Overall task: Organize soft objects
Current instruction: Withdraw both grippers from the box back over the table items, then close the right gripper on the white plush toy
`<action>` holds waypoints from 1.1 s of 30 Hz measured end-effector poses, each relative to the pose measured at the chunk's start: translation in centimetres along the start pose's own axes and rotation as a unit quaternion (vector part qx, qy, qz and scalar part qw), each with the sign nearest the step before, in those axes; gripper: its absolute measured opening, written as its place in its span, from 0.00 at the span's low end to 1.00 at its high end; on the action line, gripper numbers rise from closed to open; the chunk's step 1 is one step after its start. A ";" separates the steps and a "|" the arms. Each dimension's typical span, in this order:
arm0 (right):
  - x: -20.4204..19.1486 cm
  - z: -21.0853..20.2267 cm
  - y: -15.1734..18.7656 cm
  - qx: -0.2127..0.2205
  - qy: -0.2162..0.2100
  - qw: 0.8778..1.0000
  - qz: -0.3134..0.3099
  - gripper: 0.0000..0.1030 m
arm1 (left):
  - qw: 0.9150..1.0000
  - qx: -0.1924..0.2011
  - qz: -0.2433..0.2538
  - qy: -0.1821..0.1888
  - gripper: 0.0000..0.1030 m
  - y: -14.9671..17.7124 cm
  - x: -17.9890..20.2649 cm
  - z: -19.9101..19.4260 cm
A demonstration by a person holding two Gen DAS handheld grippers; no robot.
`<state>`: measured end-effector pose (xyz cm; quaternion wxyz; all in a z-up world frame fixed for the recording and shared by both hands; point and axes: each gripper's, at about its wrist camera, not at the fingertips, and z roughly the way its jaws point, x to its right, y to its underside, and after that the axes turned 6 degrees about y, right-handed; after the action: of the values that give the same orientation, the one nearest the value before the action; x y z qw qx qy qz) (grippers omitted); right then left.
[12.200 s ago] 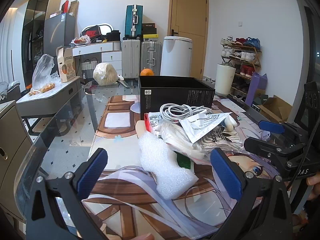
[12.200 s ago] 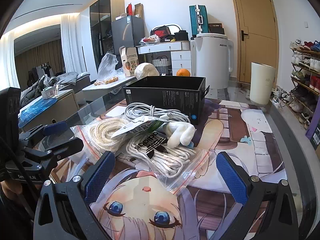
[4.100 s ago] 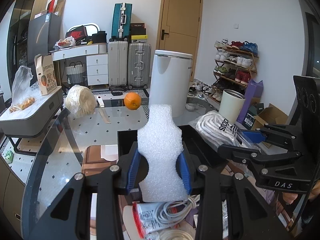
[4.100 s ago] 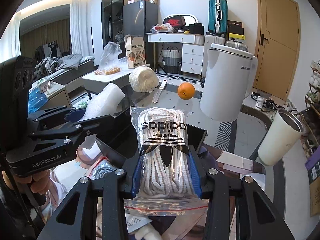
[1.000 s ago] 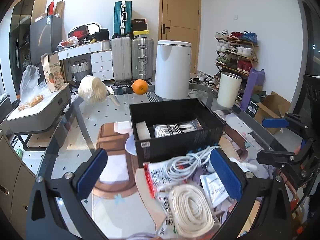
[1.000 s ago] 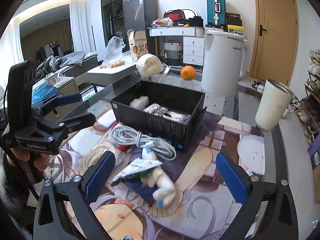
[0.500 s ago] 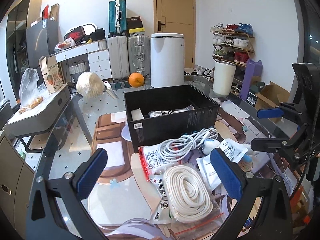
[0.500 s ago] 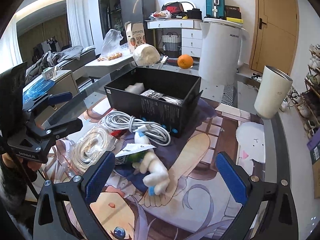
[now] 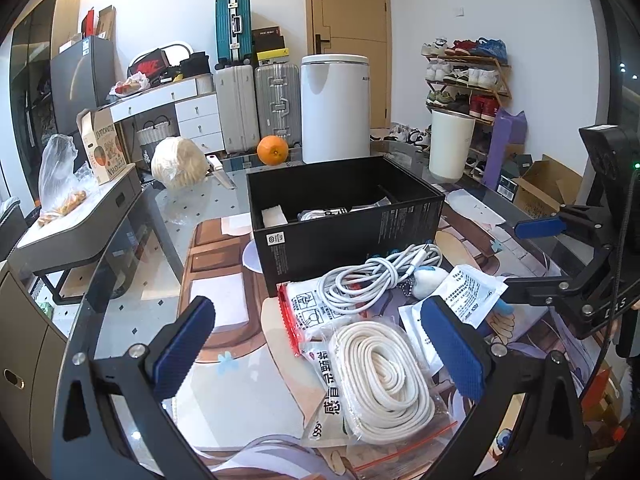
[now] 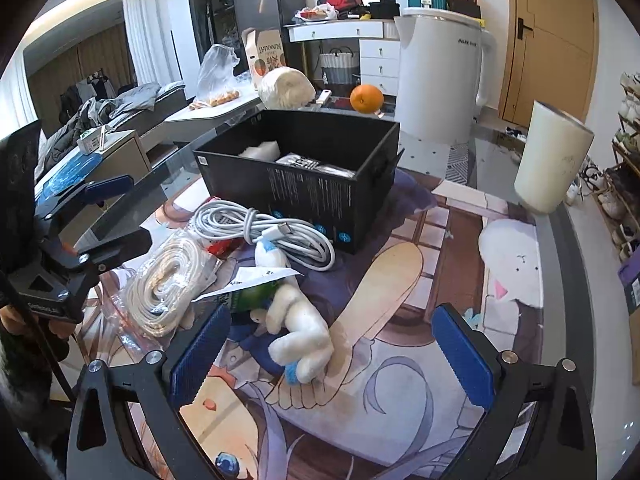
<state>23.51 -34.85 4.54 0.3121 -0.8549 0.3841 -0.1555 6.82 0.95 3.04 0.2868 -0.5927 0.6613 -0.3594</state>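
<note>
Black box (image 9: 352,236) behind cable coil (image 9: 376,280) – paper packet (image 10: 260,276) overlaps plush toy (image 10: 300,332) (between right jaws); rope bag (image 9: 384,376) between left jaws – both pairs apart, empty.

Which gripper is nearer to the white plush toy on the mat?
Right. The right gripper hangs open with the white plush toy between its fingers. The left gripper is open over the bagged white rope, beside the toy.

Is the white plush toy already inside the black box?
No. In the right wrist view the white plush toy lies on the printed mat, in front of the black box.
</note>
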 end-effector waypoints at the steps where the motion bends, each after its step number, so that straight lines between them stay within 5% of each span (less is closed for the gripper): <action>1: 0.0 0.2 0.1 -0.002 0.001 1.000 0.002 0.99 | 1.000 -0.001 0.000 0.000 1.00 0.0 0.0 0.0; 26: -1.5 4.0 0.2 -0.034 -0.001 0.998 0.045 0.99 | 1.000 -0.013 -0.002 0.008 1.00 0.2 -0.2 0.9; 33: -1.9 4.1 0.0 -0.033 -0.005 0.999 0.038 0.77 | 1.000 -0.014 -0.001 0.008 1.00 0.2 -0.3 0.9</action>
<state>24.31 -31.73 1.36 0.2915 -0.8501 0.4197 -0.1270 7.45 1.14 2.30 0.2725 -0.5947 0.6678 -0.3552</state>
